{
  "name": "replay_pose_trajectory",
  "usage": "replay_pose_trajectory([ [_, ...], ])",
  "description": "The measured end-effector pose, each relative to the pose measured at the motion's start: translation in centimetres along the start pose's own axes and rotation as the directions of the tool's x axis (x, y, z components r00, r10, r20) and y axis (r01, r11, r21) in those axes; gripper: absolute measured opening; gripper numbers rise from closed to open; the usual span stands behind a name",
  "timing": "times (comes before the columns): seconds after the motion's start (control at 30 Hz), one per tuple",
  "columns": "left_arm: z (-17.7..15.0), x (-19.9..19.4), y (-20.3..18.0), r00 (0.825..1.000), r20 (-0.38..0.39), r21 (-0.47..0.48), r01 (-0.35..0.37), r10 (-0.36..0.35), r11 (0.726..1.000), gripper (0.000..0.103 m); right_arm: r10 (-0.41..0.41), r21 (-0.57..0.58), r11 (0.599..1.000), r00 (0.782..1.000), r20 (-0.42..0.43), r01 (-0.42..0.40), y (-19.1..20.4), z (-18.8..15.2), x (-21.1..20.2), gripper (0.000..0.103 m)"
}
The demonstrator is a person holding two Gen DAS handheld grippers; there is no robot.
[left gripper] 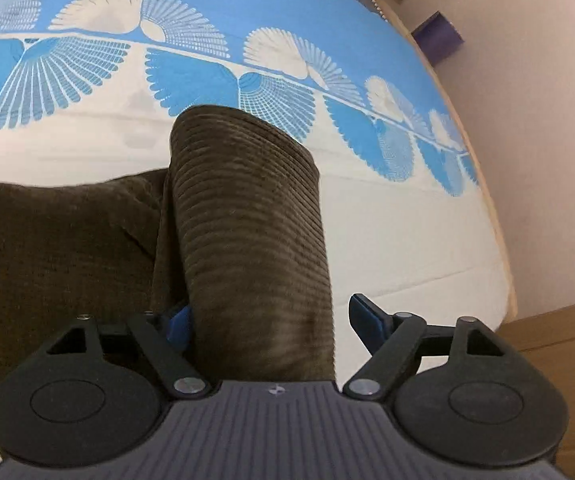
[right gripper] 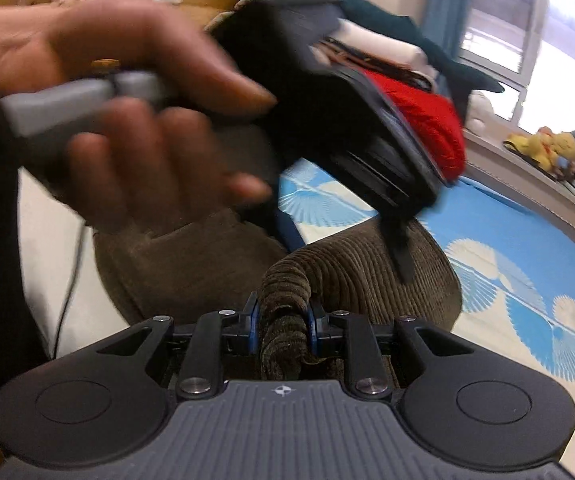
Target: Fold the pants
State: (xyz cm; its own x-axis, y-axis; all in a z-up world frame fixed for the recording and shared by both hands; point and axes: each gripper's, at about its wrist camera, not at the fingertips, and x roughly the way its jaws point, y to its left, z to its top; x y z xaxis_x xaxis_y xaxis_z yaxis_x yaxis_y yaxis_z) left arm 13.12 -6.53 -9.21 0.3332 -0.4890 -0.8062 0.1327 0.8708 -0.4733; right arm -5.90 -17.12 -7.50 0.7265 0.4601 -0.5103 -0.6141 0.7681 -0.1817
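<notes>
1. While the brown corduroy pants point(left gripper: 247, 240) lie on the blue-and-white fan-print bedspread point(left gripper: 387, 240), you have both tools at the cloth, so the fold looks to be under way and not finished.
2. Your left gripper point(left gripper: 275, 320) has its fingers spread wide. A ribbed fold of corduroy runs up between them; the cloth lies against the left pad, while the right pad stands clear of it, so nothing is pinched there.
3. Your right gripper point(right gripper: 283, 316) is clamped tight on a bunched ridge of the same corduroy, which is squeezed between the blue pads.
4. In the right wrist view, your left hand point(right gripper: 99, 92) holds the other tool's grey handle just above the pants, blurred, with its black body over the cloth.
5. Relative to the pants, the bedspread's blue fan border runs along their far side, and a pile of clothes point(right gripper: 387, 80), including something red, sits beyond them.
6. Judging by the lumpy, rounded heap, the pants are partly gathered, not flat. No neat, squared stack shows.
7. What I judge is left: laying the held portion down over the rest, flattening it, and letting go with the right. How many folds are already in, the pictures do not tell.
</notes>
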Motion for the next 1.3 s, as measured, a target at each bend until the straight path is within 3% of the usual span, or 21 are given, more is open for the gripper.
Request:
replay_pose_trajectory([
  [0.03, 0.2, 0.4, 0.1, 1.0, 0.001, -0.007, -0.002, 0.002, 1.0, 0.083, 0.006, -0.018, 1.0, 1.0, -0.004, -0.006, 0.4, 0.2, 0.3, 0.023],
  [0.1, 0.5, 0.9, 0.2, 0.999, 0.011, 0.001, -0.038, 0.038, 0.999, 0.071, 0.01, -0.035, 0.999, 1.0, -0.009, -0.01, 0.5, 0.4, 0.7, 0.023],
  [0.17, 0.8, 1.7, 0.7, 0.994, -0.006, 0.01, -0.111, 0.111, 0.994, 0.046, 0.015, -0.028, 0.999, 1.0, -0.011, -0.015, 0.4, 0.7, 0.8, 0.023],
  [0.27, 0.3, 1.7, 1.6, 0.991, -0.009, 0.03, -0.136, 0.136, 0.99, 0.023, 0.023, -0.027, 0.999, 0.999, -0.033, -0.024, 0.8, 0.9, 1.2, 0.023],
  [0.37, -0.2, 0.1, 0.9, 0.991, 0.029, 0.09, -0.132, 0.13, 0.987, 0.019, 0.02, -0.046, 0.999, 0.998, -0.058, -0.023, 1.5, 1.0, 1.6, 0.027],
  [0.47, -0.7, -1.9, 0.6, 0.988, 0.097, 0.15, -0.135, 0.121, 0.979, 0.018, 0.03, -0.071, 0.997, 0.998, -0.049, -0.033, 2.2, 1.5, 1.2, 0.037],
  [0.53, -1.2, -3.7, 0.9, 0.983, 0.137, 0.167, -0.141, 0.118, 0.976, 0.018, 0.033, -0.074, 0.997, 0.999, -0.028, -0.035, 2.4, 2.0, 0.4, 0.051],
  [0.63, -1.8, -7.1, 3.0, 0.974, 0.193, 0.146, -0.148, 0.118, 0.978, 0.018, 0.088, 0.016, 0.996, 0.996, 0.008, -0.088, 0.9, 3.1, -0.9, 0.067],
  [0.83, -2.5, -13.3, 10.2, 0.955, 0.254, 0.003, -0.16, 0.154, 0.987, 0.018, 0.229, 0.238, 0.943, 0.972, 0.051, -0.235, -3.9, 6.5, -2.4, 0.073],
  [1.0, -2.4, -18.1, 17.1, 0.931, 0.295, -0.123, -0.188, 0.217, 0.974, 0.018, 0.251, 0.336, 0.91, 0.968, 0.023, -0.244, -7.1, 9.1, -0.3, 0.075],
  [1.1, -2.9, -19.0, 21.3, 0.929, 0.251, -0.21, -0.224, 0.274, 0.952, 0.019, 0.26, 0.447, 0.868, 0.965, -0.037, -0.217, -8.4, 9.6, 3.2, 0.077],
  [1.13, -3.0, -19.0, 22.6, 0.929, 0.227, -0.244, -0.238, 0.294, 0.94, 0.024, 0.266, 0.488, 0.851, 0.961, -0.075, -0.197, -8.7, 9.3, 4.8, 0.077],
  [1.2, -3.4, -18.9, 24.9, 0.914, 0.178, -0.312, -0.299, 0.365, 0.902, 0.043, 0.277, 0.559, 0.815, 0.949, -0.148, -0.151, -9.1, 8.3, 7.9, 0.077],
  [1.23, -3.4, -18.9, 25.7, 0.907, 0.156, -0.332, -0.324, 0.391, 0.886, 0.062, 0.281, 0.591, 0.797, 0.942, -0.185, -0.122, -8.9, 7.5, 9.2, 0.077],
  [1.27, -3.5, -18.9, 26.6, 0.905, 0.143, -0.346, -0.334, 0.401, 0.877, 0.071, 0.282, 0.617, 0.781, 0.936, -0.211, -0.097, -8.9, 6.7, 10.4, 0.077],
  [1.3, -3.6, -18.9, 27.1, 0.91, 0.14, -0.353, -0.322, 0.39, 0.878, 0.072, 0.287, 0.646, 0.76, 0.929, -0.232, -0.073, -8.9, 6.0, 11.6, 0.077],
])
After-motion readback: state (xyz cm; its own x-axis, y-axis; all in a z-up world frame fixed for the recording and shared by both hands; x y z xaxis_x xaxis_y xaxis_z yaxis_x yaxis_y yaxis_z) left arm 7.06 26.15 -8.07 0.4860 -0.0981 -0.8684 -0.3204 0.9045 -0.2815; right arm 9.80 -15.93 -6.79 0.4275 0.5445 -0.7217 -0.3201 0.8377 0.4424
